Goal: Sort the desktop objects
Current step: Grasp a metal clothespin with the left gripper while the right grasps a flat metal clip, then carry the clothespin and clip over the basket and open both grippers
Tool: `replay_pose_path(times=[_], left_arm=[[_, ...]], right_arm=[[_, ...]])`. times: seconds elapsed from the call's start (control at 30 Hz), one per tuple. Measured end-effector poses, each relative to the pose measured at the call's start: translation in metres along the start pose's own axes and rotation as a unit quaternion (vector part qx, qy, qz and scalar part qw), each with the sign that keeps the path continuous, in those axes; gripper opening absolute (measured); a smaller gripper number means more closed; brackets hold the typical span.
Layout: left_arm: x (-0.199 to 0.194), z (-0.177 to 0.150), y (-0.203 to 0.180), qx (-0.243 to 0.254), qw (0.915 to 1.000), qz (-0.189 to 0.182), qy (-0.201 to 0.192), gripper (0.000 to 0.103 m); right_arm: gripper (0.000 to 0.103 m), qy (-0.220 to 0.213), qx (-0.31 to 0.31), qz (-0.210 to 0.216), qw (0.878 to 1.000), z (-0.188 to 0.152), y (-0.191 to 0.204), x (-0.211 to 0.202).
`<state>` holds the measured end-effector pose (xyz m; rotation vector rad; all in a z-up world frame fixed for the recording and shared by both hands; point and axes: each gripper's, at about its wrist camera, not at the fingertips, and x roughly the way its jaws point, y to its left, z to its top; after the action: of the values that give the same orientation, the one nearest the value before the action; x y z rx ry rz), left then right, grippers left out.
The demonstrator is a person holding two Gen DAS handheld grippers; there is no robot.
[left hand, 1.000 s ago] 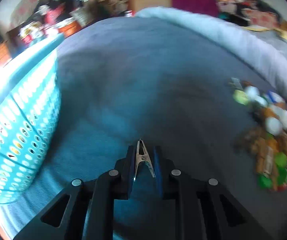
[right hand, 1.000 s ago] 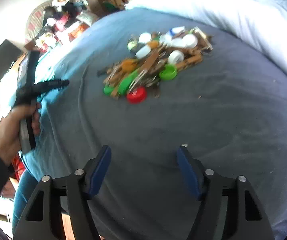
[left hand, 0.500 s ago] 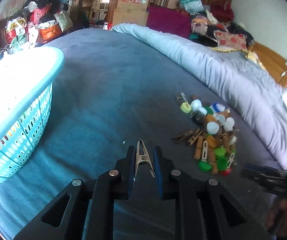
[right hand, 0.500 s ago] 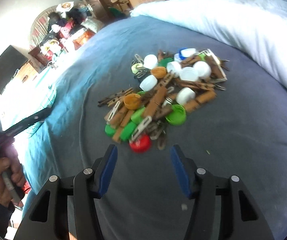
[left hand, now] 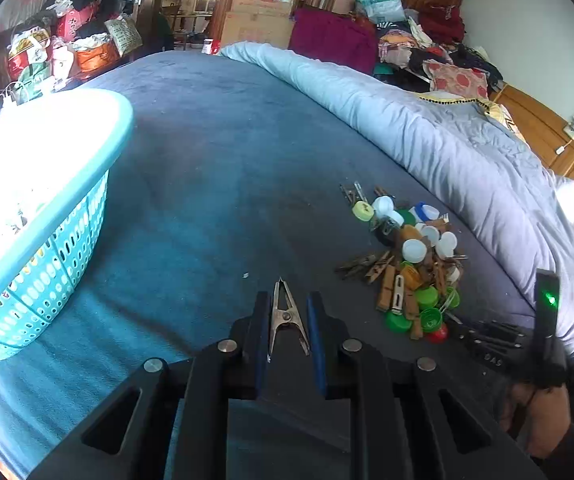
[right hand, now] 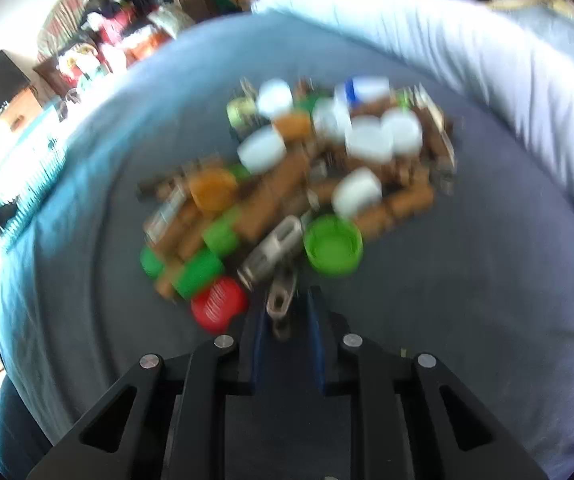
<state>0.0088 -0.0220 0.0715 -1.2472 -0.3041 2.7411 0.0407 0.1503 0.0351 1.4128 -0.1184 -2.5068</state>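
Cluttered bedroom, dark blue bedspread (left hand: 215,184) as the work surface, pale rolled duvet (left hand: 439,136) along the far side, boxes and bags behind. Teal basket (left hand: 67,216) sits at the left edge in the left wrist view; its inside is blown out by glare, a few items seem to lie in it but cannot tell what. Pile of clothespins and bottle caps (left hand: 407,264) is still large on the bedspread: wooden pegs, metal clips, white, green, orange and red caps all mixed, so my read is sorting is early to mid, most of it left. Left gripper (left hand: 287,320) has its 2 blue-padded fingers pressed in on a metal clip (left hand: 287,316), held upright between them with the pointed end forward, up off the bedspread, between basket and pile; likely a carry toward the basket. Right gripper (right hand: 283,320) is down at the near edge of the pile, view is motion-blurred. Its fingers are drawn close either side of a brownish metal clip (right hand: 281,306), whose far end pokes out past the fingertips toward a silver clip (right hand: 273,252); looks like a pinch but contact can't be confirmed through the blur. Red cap (right hand: 219,304) lies just left of the fingers, green cap (right hand: 333,246) ahead to the right.
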Motion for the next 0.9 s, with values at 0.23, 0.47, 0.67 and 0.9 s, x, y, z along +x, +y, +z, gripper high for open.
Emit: replay_pose_path(times=[0.23, 0.47, 0.67, 0.9], left_arm=[[-0.021, 0.006, -0.007, 0.009, 0.9993, -0.021, -0.028, 0.019], [-0.084, 0.013, -0.023, 0.049, 0.9925, -0.058, -0.096, 0.019], [-0.119, 0.021, -0.026, 0.05, 0.9902, -0.05, -0.121, 0.019], [-0.161, 0.035, -0.006, 0.041, 0.9861, -0.018, -0.16, 0.019]], right_arm=[[0.014, -0.026, 0.059, 0.051, 0.997, 0.008, -0.016, -0.021], [0.014, -0.089, 0.059, 0.063, 0.992, 0.0, -0.013, -0.093], [0.014, -0.121, 0.037, 0.075, 0.989, 0.011, 0.008, -0.129], [0.014, -0.151, -0.01, 0.09, 0.984, 0.043, 0.049, -0.156]])
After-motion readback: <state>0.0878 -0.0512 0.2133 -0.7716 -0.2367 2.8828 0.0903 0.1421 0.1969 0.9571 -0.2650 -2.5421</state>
